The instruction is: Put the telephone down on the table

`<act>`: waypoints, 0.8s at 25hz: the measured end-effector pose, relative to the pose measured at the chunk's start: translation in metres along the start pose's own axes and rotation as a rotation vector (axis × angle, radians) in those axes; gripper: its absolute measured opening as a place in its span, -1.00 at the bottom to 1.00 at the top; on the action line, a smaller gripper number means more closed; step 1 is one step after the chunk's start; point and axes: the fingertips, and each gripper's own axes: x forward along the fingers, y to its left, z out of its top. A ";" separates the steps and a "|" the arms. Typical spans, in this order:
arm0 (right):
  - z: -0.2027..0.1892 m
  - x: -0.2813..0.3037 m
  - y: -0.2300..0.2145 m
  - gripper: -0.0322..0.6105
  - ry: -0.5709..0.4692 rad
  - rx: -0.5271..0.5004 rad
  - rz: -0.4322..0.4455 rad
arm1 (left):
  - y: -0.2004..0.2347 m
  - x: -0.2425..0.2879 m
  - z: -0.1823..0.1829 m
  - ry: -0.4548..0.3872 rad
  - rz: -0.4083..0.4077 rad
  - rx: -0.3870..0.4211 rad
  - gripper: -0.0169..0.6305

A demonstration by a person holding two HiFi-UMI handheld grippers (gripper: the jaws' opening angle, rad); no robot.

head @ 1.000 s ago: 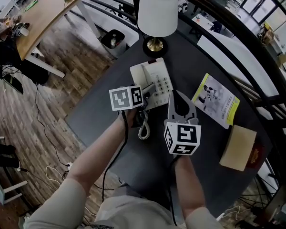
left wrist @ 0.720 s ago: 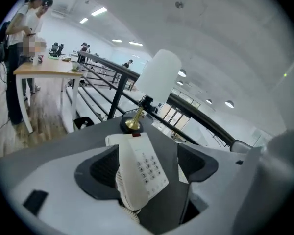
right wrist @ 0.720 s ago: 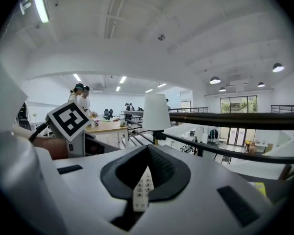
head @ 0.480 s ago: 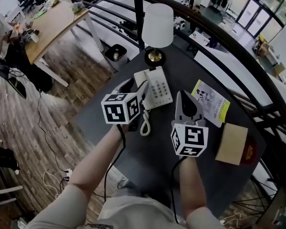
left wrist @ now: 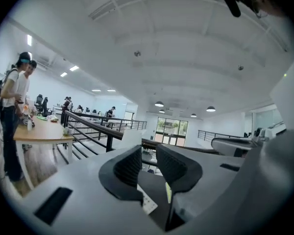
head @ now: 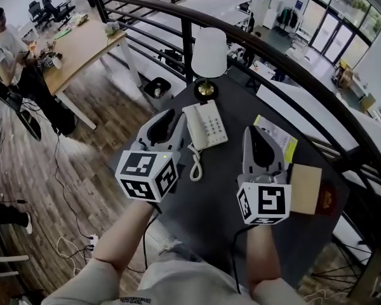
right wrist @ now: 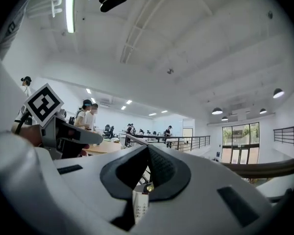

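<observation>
The surface (head: 209, 202) is bearing the telephone (head: 205, 126) at twelve o'clock, the left gripper (left wrist: 148, 155) fingers just narrowing on nothing, the right gripper (right wrist: 147, 151) fingers clenched empty, both best steering clear of the cord (head: 194, 167).

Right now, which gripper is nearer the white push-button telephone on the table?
Left. The left gripper hangs close beside the white telephone, on its left; the right gripper is farther off, on its right.

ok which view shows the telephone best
The head view: the whole telephone shows from above on the dark table, coiled cord included. The left gripper view catches only a sliver of the telephone low in the frame, and the right gripper view only a narrow strip.
</observation>
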 end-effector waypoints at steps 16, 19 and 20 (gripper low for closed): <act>0.025 -0.093 0.040 -0.89 -0.056 0.011 0.047 | -0.065 -0.093 -0.026 -0.029 -0.089 0.146 -0.93; 0.011 -0.102 0.048 -0.89 -0.040 0.001 0.044 | -0.070 -0.099 -0.044 -0.002 -0.102 0.129 -0.93; 0.006 -0.104 0.050 -0.89 -0.030 0.001 0.047 | -0.072 -0.101 -0.049 0.001 -0.105 0.131 -0.93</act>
